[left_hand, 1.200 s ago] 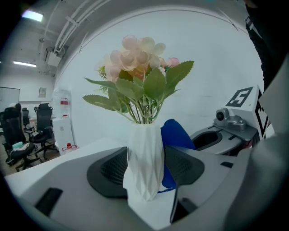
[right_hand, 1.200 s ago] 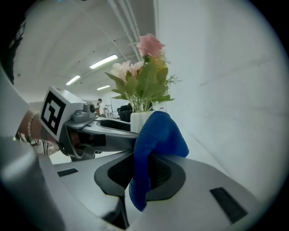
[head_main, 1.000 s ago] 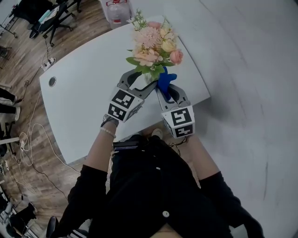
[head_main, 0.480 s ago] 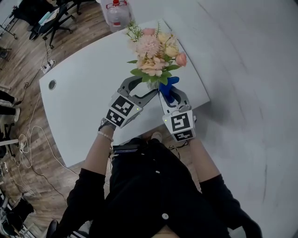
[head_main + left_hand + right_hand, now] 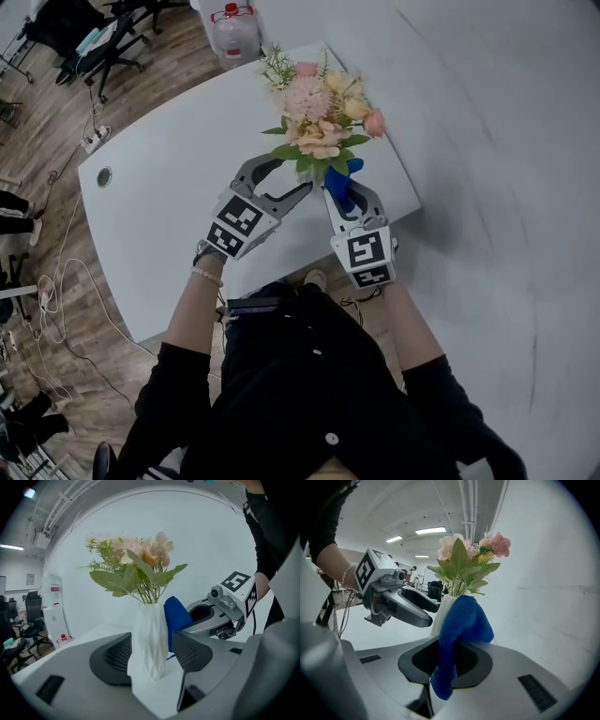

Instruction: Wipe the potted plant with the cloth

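At the desk's [image 5: 169, 216] near right edge, the left tongs [image 5: 283, 178], just eased slightly wider, grip the potted plant [image 5: 149, 634] steady so the right tongs [image 5: 447, 660], clamped on the cloth [image 5: 464, 620], can wipe it.

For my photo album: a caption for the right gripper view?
Right gripper holding a blue cloth up to a white vase of pastel flowers.

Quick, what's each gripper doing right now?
Left gripper: jaws around the white vase, gripping it, just opened slightly.
Right gripper: jaws closed on the blue cloth.
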{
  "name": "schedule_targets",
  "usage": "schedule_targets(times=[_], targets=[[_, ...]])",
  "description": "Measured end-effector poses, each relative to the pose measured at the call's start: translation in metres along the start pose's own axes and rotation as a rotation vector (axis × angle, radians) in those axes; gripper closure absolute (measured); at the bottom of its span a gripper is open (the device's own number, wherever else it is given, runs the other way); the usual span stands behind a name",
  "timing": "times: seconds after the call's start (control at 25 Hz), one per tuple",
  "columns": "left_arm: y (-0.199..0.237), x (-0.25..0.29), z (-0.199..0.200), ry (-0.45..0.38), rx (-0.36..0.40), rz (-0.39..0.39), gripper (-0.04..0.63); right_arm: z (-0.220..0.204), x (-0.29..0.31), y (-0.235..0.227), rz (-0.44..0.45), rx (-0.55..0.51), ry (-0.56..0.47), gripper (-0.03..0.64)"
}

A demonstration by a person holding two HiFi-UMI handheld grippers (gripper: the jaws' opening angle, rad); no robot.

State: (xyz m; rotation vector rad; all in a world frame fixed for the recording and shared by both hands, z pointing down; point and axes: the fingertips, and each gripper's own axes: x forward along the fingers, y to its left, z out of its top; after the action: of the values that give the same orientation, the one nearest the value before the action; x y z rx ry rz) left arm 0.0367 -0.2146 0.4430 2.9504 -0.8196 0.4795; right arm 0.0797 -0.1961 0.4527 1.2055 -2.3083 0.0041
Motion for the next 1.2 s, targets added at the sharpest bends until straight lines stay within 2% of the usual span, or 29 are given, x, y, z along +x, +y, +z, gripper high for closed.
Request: schedule_targets(times=[0.32,0.76,0.92,1.08,1.2], targets=[[0.012,0.013,0.018,0.001,-0.015,-0.074,0.288,-0.004,0.002,-0.003,0.004,-0.023,0.01,0.532],[0.022,0.013,0.054,-0.153,-0.095,-0.076,0.29,-0.006,0.0,-0.002,0.002,-0.074,0.036,0.532],[0.02,0.012,0.059,-0.152,-0.053,-0.068,0.294,-0.009,-0.003,0.0,0.001,-0.08,0.037,0.532],[0.007,0.005,0.057,-0.154,0.0,-0.045,0.397,-0.017,-0.014,0.011,-0.002,-0.087,0.034,0.532],[0.006,0.004,0.057,-0.15,0.017,-0.051,0.4,-0.016,-0.011,0.012,0.001,-0.091,0.033,0.532]])
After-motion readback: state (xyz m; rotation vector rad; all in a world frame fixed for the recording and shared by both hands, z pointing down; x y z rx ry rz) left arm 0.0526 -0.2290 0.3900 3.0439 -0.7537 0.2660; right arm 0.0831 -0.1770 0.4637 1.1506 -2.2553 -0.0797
